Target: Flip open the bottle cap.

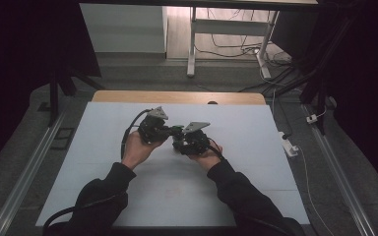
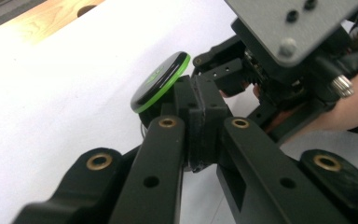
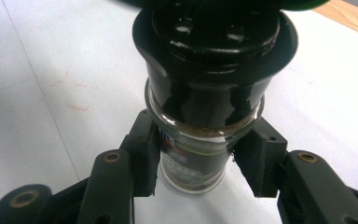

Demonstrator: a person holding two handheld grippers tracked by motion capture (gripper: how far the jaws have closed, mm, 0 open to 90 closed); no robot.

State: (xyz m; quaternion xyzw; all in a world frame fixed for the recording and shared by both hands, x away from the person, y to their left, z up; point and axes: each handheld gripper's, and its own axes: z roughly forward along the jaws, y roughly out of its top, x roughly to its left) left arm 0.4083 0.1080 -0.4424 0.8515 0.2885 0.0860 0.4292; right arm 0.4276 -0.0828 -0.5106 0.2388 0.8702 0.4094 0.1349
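Note:
A small glass spice jar (image 3: 192, 169) with a black shaker cap (image 3: 209, 70) is held above the white mat, and my right gripper (image 3: 204, 154) is shut on its glass body. The jar's green-rimmed flip lid (image 2: 161, 80) stands tilted open. My left gripper (image 2: 199, 100) meets the jar from the opposite side, its pads (image 2: 209, 112) pressed together at the lid's lower edge. In the high view both grippers, left (image 1: 169, 131) and right (image 1: 181, 141), come tip to tip over the middle of the table, with the green lid (image 1: 177, 129) between them.
A white mat (image 1: 226, 187) covers the table, with a wooden strip (image 1: 177, 97) along the far edge. Beyond the right edge a power strip (image 1: 289, 146) and cables lie on the floor. A white desk frame (image 1: 192, 44) stands behind the table.

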